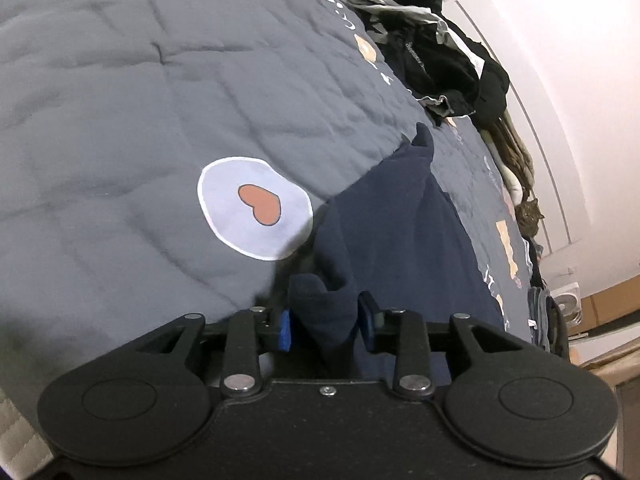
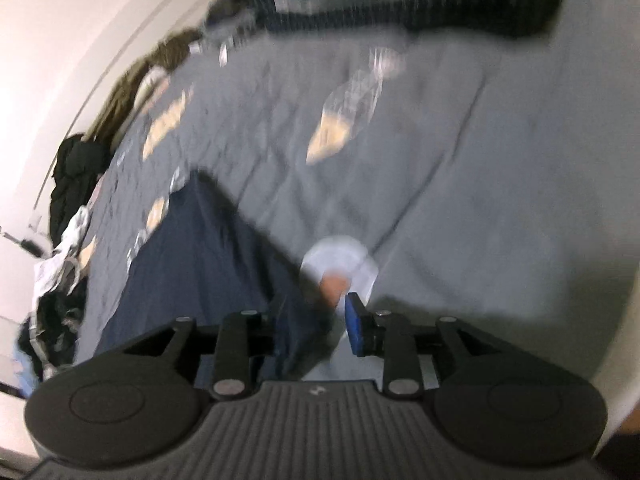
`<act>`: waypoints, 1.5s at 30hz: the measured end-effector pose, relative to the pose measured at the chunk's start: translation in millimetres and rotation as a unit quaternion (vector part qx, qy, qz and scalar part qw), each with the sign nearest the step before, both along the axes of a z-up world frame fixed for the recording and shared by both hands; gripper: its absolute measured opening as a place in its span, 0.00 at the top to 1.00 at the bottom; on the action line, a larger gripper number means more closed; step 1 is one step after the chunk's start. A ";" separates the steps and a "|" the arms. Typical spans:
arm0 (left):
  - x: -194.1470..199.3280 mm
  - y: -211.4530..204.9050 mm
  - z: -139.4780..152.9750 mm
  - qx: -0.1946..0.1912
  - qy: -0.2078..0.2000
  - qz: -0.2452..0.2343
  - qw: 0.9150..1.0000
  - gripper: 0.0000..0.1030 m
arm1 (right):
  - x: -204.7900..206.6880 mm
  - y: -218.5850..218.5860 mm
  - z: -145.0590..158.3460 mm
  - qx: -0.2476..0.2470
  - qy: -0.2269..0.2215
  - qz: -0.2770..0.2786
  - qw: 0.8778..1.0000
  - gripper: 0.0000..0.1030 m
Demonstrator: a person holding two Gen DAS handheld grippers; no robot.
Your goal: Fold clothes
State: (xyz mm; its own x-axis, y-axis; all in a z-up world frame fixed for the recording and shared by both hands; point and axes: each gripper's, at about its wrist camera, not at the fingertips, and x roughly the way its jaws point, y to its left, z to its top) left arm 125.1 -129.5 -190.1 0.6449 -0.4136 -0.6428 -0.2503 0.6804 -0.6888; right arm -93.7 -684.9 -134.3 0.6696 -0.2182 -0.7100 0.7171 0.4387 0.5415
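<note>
Nearest the left wrist camera, the left gripper (image 1: 326, 326) has its blue-padded fingers (image 1: 284, 330) closed on a bunched fold of a navy garment (image 1: 384, 232). The cloth rises between the pads and runs away from the gripper across a grey quilt (image 1: 120, 100), ending in a small peak far from the camera. Just left of the garment, a pale oval patch with an orange heart (image 1: 254, 207) is printed on the quilt; the garment's edge touches or slightly overlaps the patch's right side. Far along the quilt's right edge, against a white wall (image 1: 560, 40), lies a heap of dark clothes (image 1: 440, 52), with more olive and pale pieces trailing nearer along the same edge.

The right wrist view is blurred. The right gripper (image 2: 316, 324) has navy cloth (image 2: 200, 260) lying across its left finger, while the blue pad of its right finger (image 2: 354, 326) stands apart from the cloth with quilt (image 2: 480, 160) showing in the gap. Whether the gripper is pinching the cloth cannot be told. The navy garment stretches from this gripper toward the far left, and the heart patch (image 2: 340, 264) sits just beyond the fingers. Dark clothes (image 2: 76, 184) are piled at the left by the wall.
</note>
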 end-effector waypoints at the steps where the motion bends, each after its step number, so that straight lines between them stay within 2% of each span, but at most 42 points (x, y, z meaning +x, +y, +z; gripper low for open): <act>1: -1.9 -1.0 3.0 0.007 -0.002 0.001 1.000 0.60 | -1.9 0.9 6.1 -0.020 -0.008 -0.001 1.000 0.71; 4: -10.2 -3.5 20.2 0.066 -0.021 -0.002 0.998 0.55 | 4.0 14.1 24.6 -0.096 -0.034 0.032 0.994 0.69; 6: -11.5 -3.3 37.4 0.117 -0.044 -0.016 0.992 0.55 | 15.3 30.3 29.3 -0.137 -0.039 0.075 0.987 0.66; 9: -7.8 -1.9 66.6 0.187 -0.097 -0.054 0.976 0.54 | 41.5 55.6 29.6 -0.158 -0.036 0.142 0.976 0.64; 12: 4.2 -0.2 81.5 0.219 -0.133 -0.089 0.963 0.54 | 71.0 77.1 31.4 -0.159 -0.036 0.203 0.965 0.63; 18: 23.8 -11.2 56.2 0.221 -0.106 -0.182 0.952 0.55 | 131.5 113.2 36.1 -0.167 -0.047 0.278 0.945 0.60; 22: 36.7 -16.9 39.3 0.215 -0.086 -0.240 0.943 0.56 | 150.8 138.8 30.5 -0.172 -0.059 0.323 0.929 0.59; 25: 39.8 -6.4 33.1 0.153 -0.075 -0.262 0.950 0.85 | 151.6 150.2 18.7 -0.162 -0.070 0.339 0.924 0.59; 27: 39.6 4.0 34.8 0.124 -0.078 -0.265 0.953 0.89 | 156.4 153.3 8.2 -0.145 -0.056 0.351 0.923 0.58; 29: 39.8 19.0 37.5 0.090 -0.080 -0.253 0.960 0.95 | 160.9 155.6 1.9 -0.141 -0.047 0.363 0.920 0.58; 31: 35.8 32.7 43.0 0.089 -0.083 -0.235 0.964 0.99 | 164.2 156.4 -2.5 -0.143 -0.032 0.367 0.918 0.58; 33: 33.6 40.5 46.9 0.102 -0.085 -0.224 0.966 0.99 | 164.9 155.0 -5.5 -0.148 -0.025 0.366 0.918 0.58; 36: 37.2 37.3 52.9 0.131 -0.094 -0.220 0.962 0.95 | 167.8 154.5 -9.2 -0.154 -0.016 0.367 0.917 0.58; 37: 43.3 31.5 56.2 0.140 -0.102 -0.226 0.959 0.81 | 167.7 155.5 -8.8 -0.156 -0.016 0.366 0.917 0.58; 38: 49.4 25.6 59.4 0.150 -0.109 -0.231 0.955 0.57 | 167.8 157.0 -8.2 -0.157 -0.016 0.364 0.918 0.58; 39: 56.1 19.7 62.7 0.158 -0.118 -0.238 0.951 0.50 | 168.5 158.9 -7.9 -0.158 -0.016 0.363 0.918 0.58; 43: 99.0 -16.4 71.4 0.196 -0.160 -0.290 0.923 0.47 | 170.8 162.5 -6.4 -0.152 -0.022 0.367 0.917 0.58; 45: 119.6 -38.4 70.0 0.231 -0.169 -0.302 0.909 0.47 | 171.5 163.1 -6.5 -0.151 -0.021 0.366 0.918 0.58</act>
State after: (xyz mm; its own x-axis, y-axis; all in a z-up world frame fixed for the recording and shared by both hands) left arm 244.7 -167.9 -120.2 0.5834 -0.4943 -0.6444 0.4380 0.8597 -0.2629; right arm 77.8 -521.8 -140.8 0.7399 0.1193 -0.6620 0.1512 0.9295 0.3365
